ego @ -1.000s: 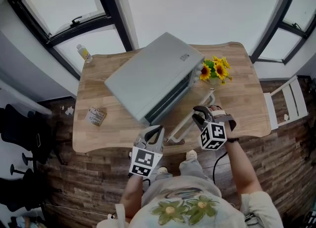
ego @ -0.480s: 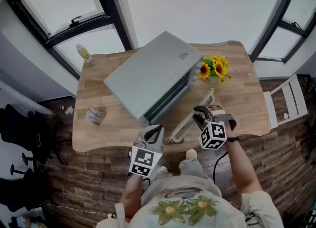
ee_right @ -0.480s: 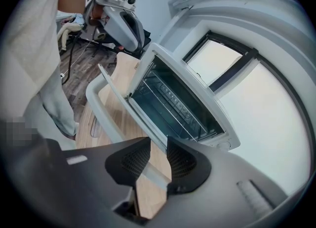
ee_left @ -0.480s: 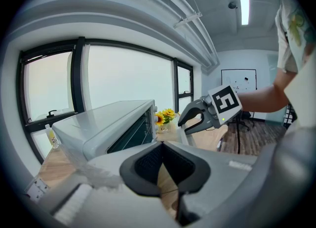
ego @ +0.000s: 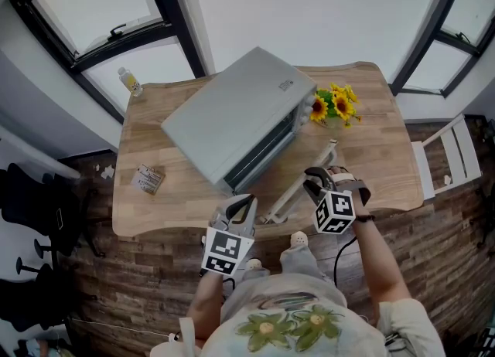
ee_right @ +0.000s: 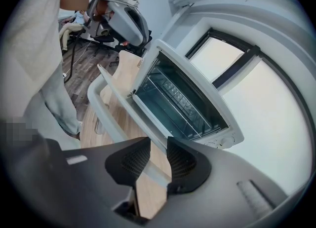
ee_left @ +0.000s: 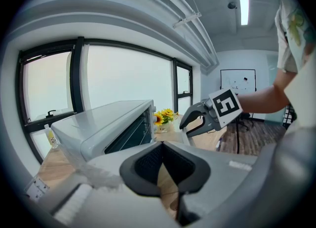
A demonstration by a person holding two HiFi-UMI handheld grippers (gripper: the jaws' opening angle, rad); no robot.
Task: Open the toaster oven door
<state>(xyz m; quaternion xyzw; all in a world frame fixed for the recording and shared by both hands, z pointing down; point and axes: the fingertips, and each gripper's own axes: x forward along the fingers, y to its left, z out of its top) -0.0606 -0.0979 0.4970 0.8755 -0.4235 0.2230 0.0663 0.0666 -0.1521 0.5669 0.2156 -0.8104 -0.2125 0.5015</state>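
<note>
A silver toaster oven (ego: pixel 240 116) sits slantwise on the wooden table (ego: pixel 379 147). Its glass door (ee_right: pixel 148 81) hangs open and lies nearly flat towards me, showing the wire rack inside. My right gripper (ego: pixel 311 182) is shut on the door's pale handle bar (ee_right: pixel 104 118), which runs between its black pads (ee_right: pixel 185 159). My left gripper (ego: pixel 244 207) is shut with nothing in it, held at the table's front edge left of the door. In the left gripper view the oven (ee_left: pixel 103 126) is ahead on the left and the right gripper (ee_left: pixel 191 122) on the right.
A small vase of sunflowers (ego: pixel 334 107) stands just right of the oven. A little bottle (ego: pixel 130 81) is at the table's back left corner, a small packet (ego: pixel 148 180) near its left front. A white chair (ego: pixel 448 158) is beside the table's right end.
</note>
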